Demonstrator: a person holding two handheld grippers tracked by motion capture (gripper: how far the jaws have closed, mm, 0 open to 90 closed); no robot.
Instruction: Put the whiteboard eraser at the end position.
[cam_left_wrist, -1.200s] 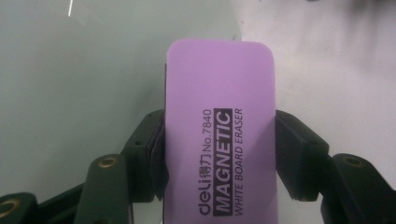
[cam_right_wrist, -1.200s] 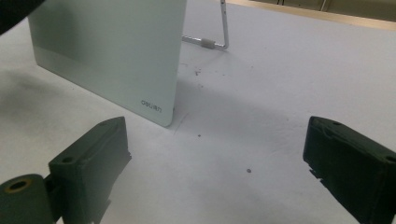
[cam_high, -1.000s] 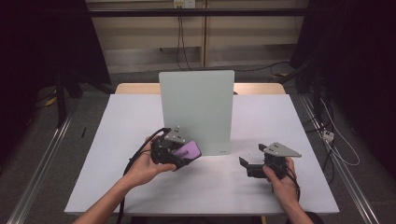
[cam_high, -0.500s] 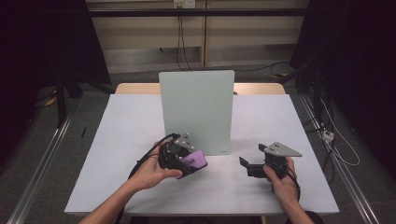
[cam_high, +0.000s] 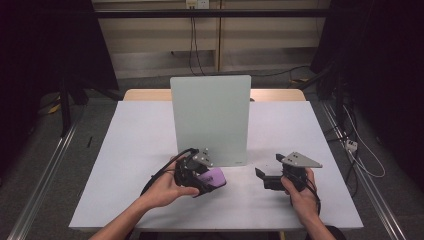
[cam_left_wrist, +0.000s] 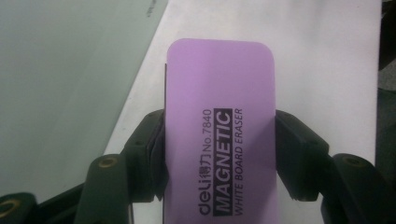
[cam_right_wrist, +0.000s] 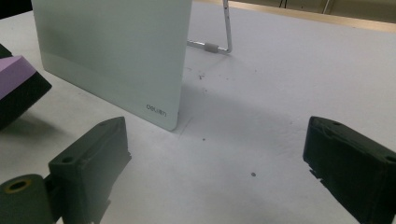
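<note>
A purple whiteboard eraser (cam_left_wrist: 219, 130) with black felt underneath is clamped between the black jaws of my left gripper (cam_high: 202, 176), which is shut on its long sides. The eraser (cam_high: 213, 178) hangs just above the table, in front of the lower left part of the upright glass whiteboard (cam_high: 210, 117). In the right gripper view the eraser's corner (cam_right_wrist: 16, 79) shows at the far left. My right gripper (cam_high: 265, 176) rests low at the table's right front, open, with bare table between its jaws (cam_right_wrist: 224, 154).
The whiteboard (cam_right_wrist: 112, 51) stands on a metal wire stand (cam_right_wrist: 224, 37) in the middle of the white table (cam_high: 140, 145). Dark floor, cables and rails surround the table. A person's hands hold both grippers near the front edge.
My left gripper has carried the eraser to the right and slightly nearer the front, away from the board's lower left edge. The right gripper has stayed put.
</note>
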